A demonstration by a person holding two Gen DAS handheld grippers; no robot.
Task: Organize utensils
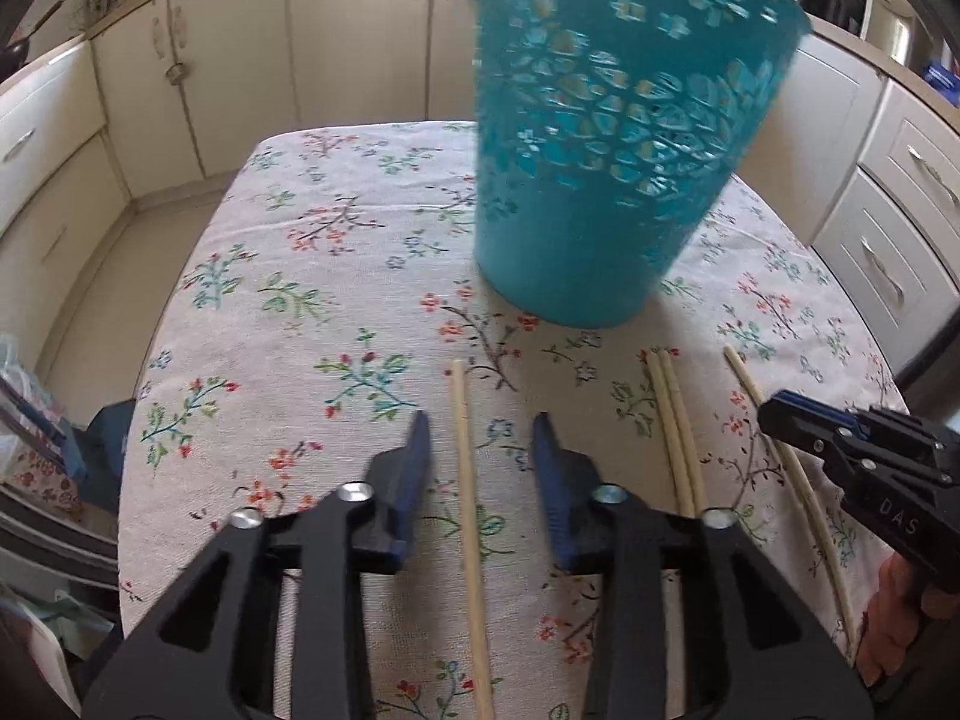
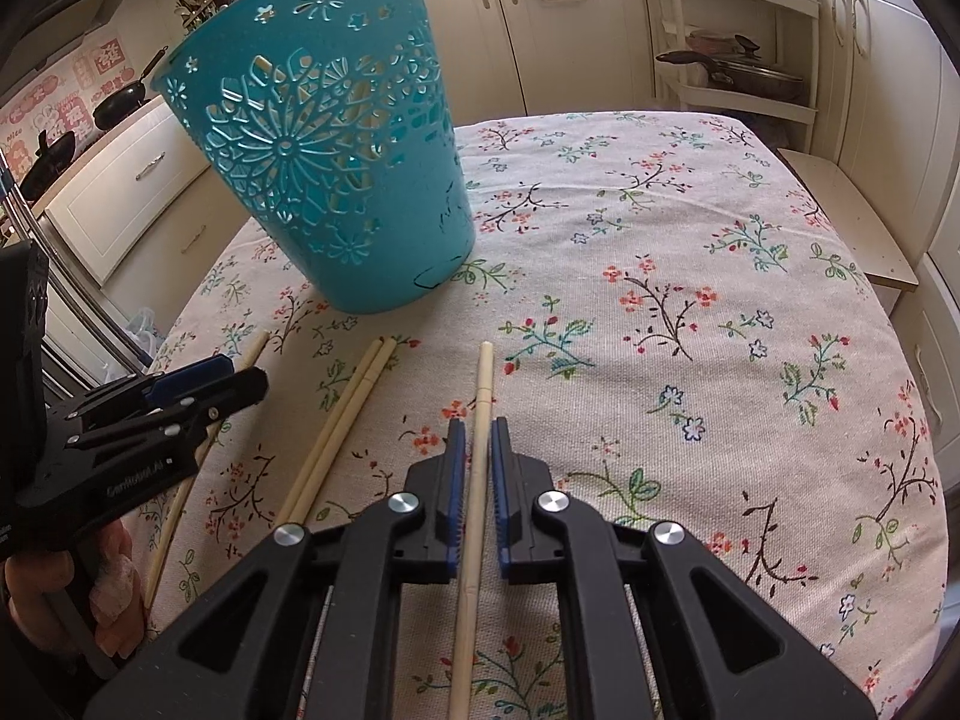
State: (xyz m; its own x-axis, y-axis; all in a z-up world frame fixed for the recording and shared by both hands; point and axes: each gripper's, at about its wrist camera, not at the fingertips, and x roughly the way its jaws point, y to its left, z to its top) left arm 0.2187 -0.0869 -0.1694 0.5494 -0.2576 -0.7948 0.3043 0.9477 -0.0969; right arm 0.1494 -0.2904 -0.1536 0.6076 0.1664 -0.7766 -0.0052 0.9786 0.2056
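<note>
Four chopsticks are being shown lying on the floral-clothed worktop (image 2: pixel 690 228) in front of a teal perforated basket (image 2: pixel 336 180), which is standing upright toward the far left of the cloth in the right wrist view. The relation that matters most is being set by the rightmost chopstick (image 2: pixel 477 468): its long axis is being kept almost in line with the right gripper (image 2: pixel 477 420), so that the stick is running straight between the two blue-padded fingers (image 2: pixel 456 468) and pointing away toward the far edge. Those fingers are being held narrowly apart, close on either side of the stick, and a thin gap is being seen on each side, so a firm grip is not yet being shown. The left gripper (image 1: pixel 480 426) is being held wide open over the leftmost chopstick (image 1: pixel 465 480), which is likewise lying lengthwise between its fingers, nearer the left one. A touching pair of chopsticks (image 1: pixel 675 420) is being left between the two grippers, unheld. The basket is being judged as the likely destination, lying ahead and to the left of the right gripper, and just ahead and slightly to the right of the left gripper. The right gripper is being judged nearer to a grasp, since only a small closing is being needed.
</note>
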